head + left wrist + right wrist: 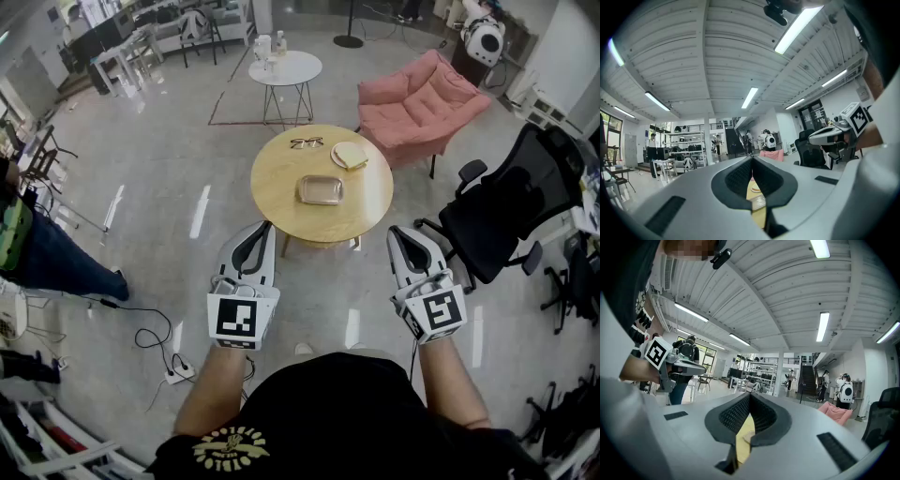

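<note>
Claw tips of left gripper (264,227) and right gripper (395,232) meet, empty, near the round table (279,187).

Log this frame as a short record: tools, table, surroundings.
left tool: jaws together, nothing between them, in the air short of the round wooden table
right tool: jaws together, empty
on table: metal tray near the centre; glasses and pale yellow flat item at the far edge
around: pink armchair beyond, black office chair to the right, small white table farther back
</note>
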Action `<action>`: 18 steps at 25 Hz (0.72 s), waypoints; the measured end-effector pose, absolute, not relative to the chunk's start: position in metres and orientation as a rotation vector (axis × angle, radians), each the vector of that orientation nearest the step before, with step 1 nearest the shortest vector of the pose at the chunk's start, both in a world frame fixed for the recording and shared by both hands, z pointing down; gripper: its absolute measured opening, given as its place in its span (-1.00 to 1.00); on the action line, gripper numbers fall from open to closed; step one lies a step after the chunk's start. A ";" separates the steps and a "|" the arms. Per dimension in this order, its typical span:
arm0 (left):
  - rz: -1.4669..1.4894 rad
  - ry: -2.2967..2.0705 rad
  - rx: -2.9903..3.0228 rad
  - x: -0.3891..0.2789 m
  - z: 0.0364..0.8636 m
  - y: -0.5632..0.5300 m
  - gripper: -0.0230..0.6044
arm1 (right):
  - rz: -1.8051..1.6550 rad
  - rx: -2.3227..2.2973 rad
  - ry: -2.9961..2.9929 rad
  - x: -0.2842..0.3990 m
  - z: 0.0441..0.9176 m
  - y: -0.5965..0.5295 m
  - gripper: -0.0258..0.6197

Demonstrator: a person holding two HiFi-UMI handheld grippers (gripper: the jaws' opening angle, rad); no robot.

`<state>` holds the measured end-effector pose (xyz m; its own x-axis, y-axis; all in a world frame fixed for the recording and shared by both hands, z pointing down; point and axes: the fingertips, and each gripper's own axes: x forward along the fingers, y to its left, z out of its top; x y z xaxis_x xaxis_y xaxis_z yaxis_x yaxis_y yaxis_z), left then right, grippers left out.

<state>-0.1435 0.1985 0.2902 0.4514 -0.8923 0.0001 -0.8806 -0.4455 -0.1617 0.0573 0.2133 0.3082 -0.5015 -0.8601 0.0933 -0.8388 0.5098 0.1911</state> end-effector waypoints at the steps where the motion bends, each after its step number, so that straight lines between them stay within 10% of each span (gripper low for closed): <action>1: -0.142 1.567 -2.559 -0.147 0.292 0.200 -0.87 | -0.177 1.466 -2.574 0.054 0.308 0.215 -0.88; 18: -0.131 1.626 -2.611 -0.167 0.311 0.190 -0.87 | -0.065 1.506 -2.597 0.058 0.313 0.201 -0.87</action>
<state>-0.1668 0.1902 0.3108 0.4391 -0.8976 0.0393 -0.8923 -0.4408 -0.0980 0.0578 0.2007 0.3132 -0.4898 -0.8663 0.0981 -0.8603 0.4985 0.1066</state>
